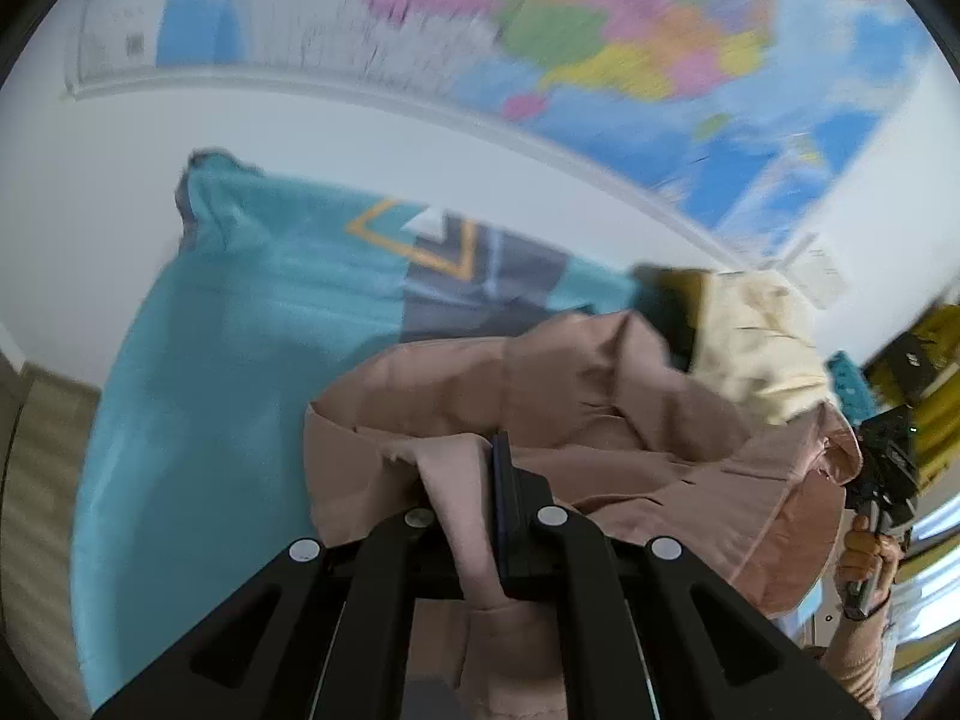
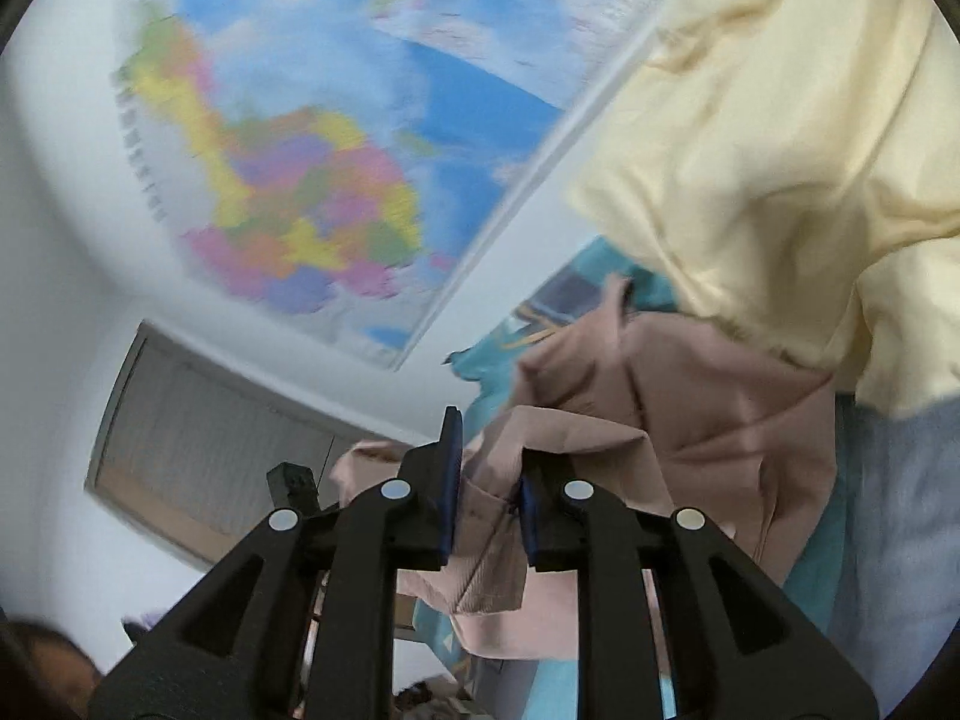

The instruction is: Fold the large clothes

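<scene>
The dusty-pink soft-fabric garment (image 1: 600, 420) fills the lower centre of my left wrist view, lifted and bunched, with a fold of it pinched in my left gripper (image 1: 474, 516), whose jaws are closed narrow on the cloth. In the right wrist view the same garment (image 2: 708, 420) hangs at centre right, and my right gripper (image 2: 486, 504) clamps a flap of it between its blue pads (image 2: 447, 480), the jaws a little apart with cloth filling the gap.

Behind it spreads a teal cloth with a grey-and-orange geometric print (image 1: 240, 330). A pale-yellow crumpled garment (image 2: 780, 150) overlaps the pink one at upper right and hides part of it.

Only the left view shows my right hand (image 1: 864, 552) on its gripper handle; only the right view shows a grey-shuttered window (image 2: 198, 450). A colourful wall map (image 1: 600, 30) hangs above; its lettering is too blurred to read.
</scene>
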